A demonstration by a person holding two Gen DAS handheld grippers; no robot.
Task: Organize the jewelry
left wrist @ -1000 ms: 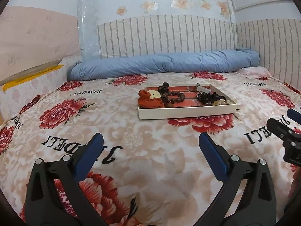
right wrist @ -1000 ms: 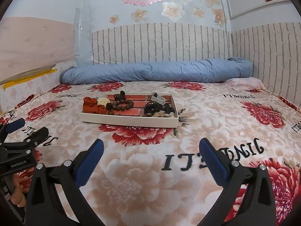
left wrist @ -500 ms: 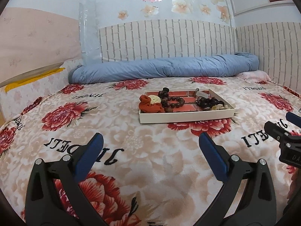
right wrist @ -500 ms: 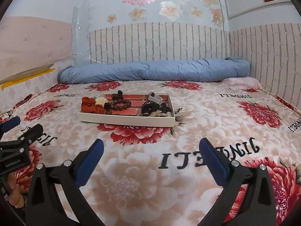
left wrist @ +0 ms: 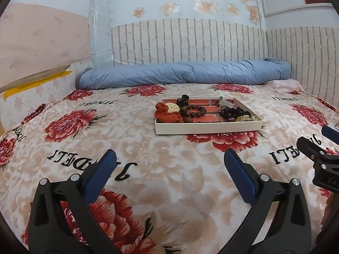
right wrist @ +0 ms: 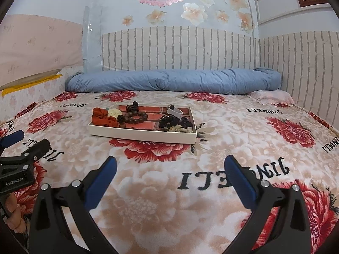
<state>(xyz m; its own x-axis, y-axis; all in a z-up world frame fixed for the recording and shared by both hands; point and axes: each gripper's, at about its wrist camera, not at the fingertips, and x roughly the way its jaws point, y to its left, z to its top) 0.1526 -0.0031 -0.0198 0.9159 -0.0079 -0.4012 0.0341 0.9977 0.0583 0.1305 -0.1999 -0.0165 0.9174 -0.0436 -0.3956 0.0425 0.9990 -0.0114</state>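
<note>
The tray (left wrist: 208, 127) of jewelry sits on the bed, well ahead of both pairs of tongs, its long side running across their line of reach. From the left tongs (left wrist: 169, 164) it lies ahead and slightly right; from the right tongs (right wrist: 169, 167) ahead and to the left. Neither looks clearly nearer. Both are spread wide and hold nothing. The blanket (right wrist: 148, 201) reads "JINDELI"; the left tool's body reads "GenRobot.AI".
</note>
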